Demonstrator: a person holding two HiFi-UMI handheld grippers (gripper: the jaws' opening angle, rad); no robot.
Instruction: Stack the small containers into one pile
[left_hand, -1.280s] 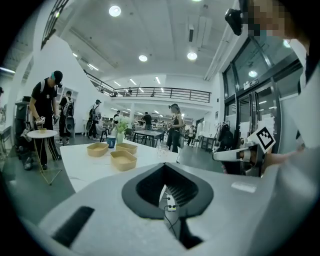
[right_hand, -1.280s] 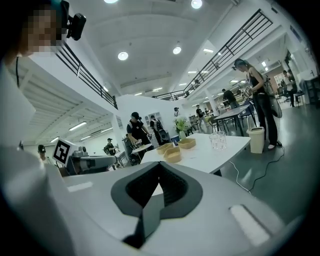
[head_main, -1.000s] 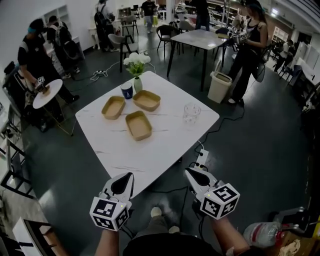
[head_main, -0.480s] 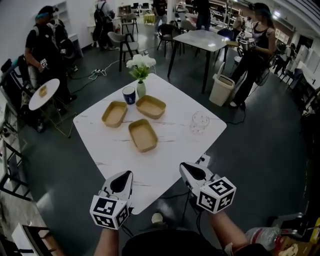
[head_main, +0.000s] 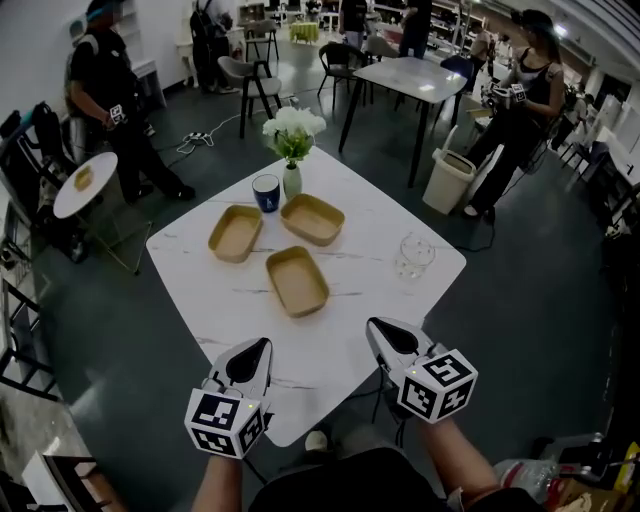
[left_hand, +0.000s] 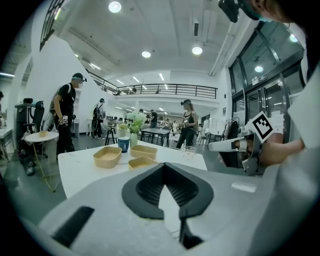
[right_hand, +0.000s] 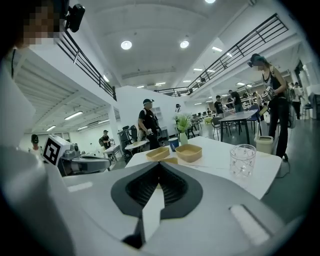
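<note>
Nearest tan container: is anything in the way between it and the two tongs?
No. Only bare table lies between the nearest container and the left tongs and right tongs. The glass stands off to the right, clear of both paths.

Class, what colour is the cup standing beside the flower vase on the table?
The cup is dark blue, pale inside; clearest in the head view.

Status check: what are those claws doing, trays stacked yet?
Left gripper, right gripper shut, empty, at near table edge. Left container, far container, near container lie separate, unstacked. Glass cup, blue cup, vase alongside.
</note>
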